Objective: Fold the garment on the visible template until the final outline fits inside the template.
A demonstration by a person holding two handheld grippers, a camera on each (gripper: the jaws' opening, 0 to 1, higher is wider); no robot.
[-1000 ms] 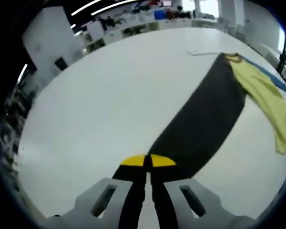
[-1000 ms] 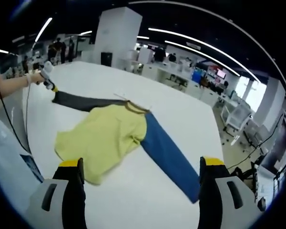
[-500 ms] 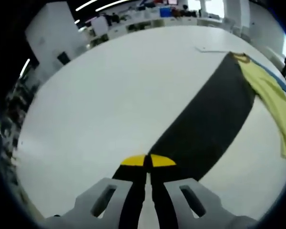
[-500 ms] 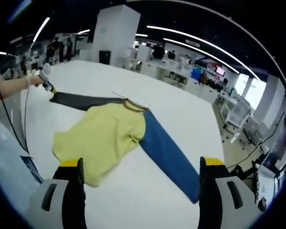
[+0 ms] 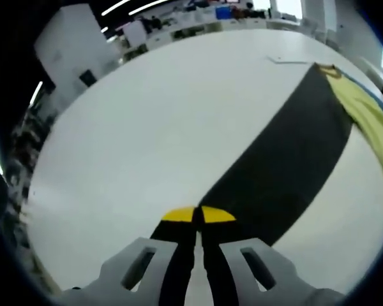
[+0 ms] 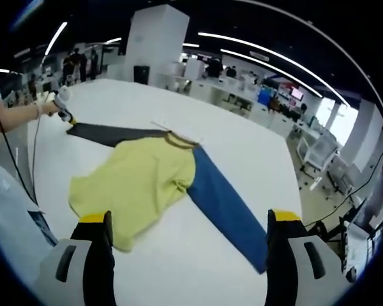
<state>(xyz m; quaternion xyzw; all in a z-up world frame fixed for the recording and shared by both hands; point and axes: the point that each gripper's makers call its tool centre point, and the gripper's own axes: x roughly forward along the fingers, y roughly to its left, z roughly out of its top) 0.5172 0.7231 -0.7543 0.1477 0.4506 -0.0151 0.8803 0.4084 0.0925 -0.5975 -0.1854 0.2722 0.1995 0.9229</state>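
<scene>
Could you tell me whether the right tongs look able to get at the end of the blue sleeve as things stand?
Probably yes. The right tongs stand open and hold nothing, and the blue sleeve lies flat on the white table between and ahead of them, its end near the right-hand jaw, with nothing in the way.

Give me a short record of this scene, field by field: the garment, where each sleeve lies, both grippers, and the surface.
garment: yellow-bodied top with one dark grey sleeve and one blue sleeve, lying spread on the table
dark grey sleeve: stretched out straight, its cuff end pinched by the left gripper
blue sleeve: lies flat, reaching toward the right gripper's side
left gripper: jaws together on the sleeve end
right gripper: jaws wide apart, holding nothing, above the table
surface: white table
template: cannot tell
</scene>
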